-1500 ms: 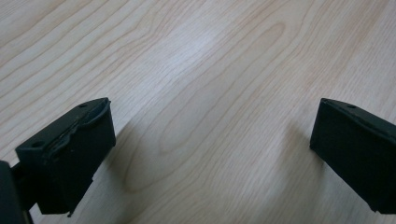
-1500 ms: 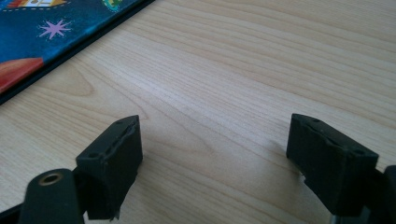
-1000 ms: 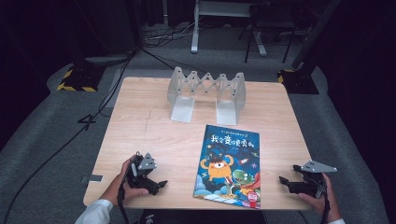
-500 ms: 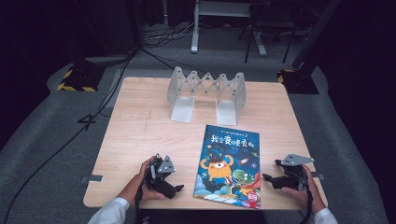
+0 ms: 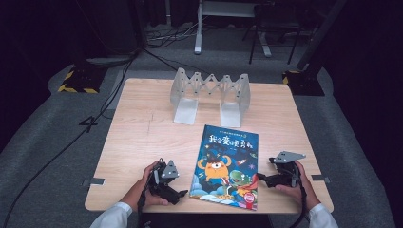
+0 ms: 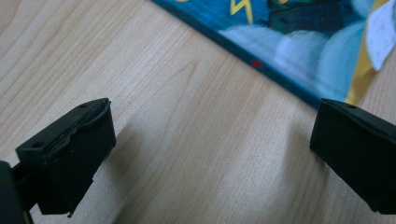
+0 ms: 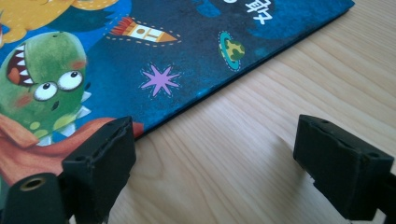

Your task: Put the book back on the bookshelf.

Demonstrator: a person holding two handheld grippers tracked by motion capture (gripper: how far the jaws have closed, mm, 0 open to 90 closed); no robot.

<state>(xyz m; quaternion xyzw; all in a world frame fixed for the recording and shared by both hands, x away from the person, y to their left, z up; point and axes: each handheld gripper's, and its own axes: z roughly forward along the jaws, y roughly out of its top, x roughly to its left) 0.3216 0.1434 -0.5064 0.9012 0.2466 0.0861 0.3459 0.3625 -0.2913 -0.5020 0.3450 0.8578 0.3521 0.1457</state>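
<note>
Here, at the near edge of a light wooden table [image 5: 142, 137], a person's two hands each hold a tool low beside a children's picture book [image 5: 227, 166]. The left tool [image 5: 179, 194], gripped by the left hand [image 5: 151, 187], sits just off the book's near-left corner; in the left gripper view its black jaws stand wide apart over bare wood with nothing between them, the book's blue edge running just ahead. The right tool [image 5: 260, 179], held by the right hand [image 5: 297, 186], rests close against the book's right edge, and in the right gripper view it is likewise spread wide, one jaw overlapping the cover's edge and the other over the table; whether that jaw touches the cover cannot be told. The book lies flat and closed, front cover up, slightly slanted, in the near-middle of the table: deep blue, with an orange creature, a green toothy dinosaur, a rocket, a purple star, a ringed planet and yellow title characters. Farther back stands a grey accordion-style book rack [image 5: 210, 92], upright, its slots holding nothing.
</note>
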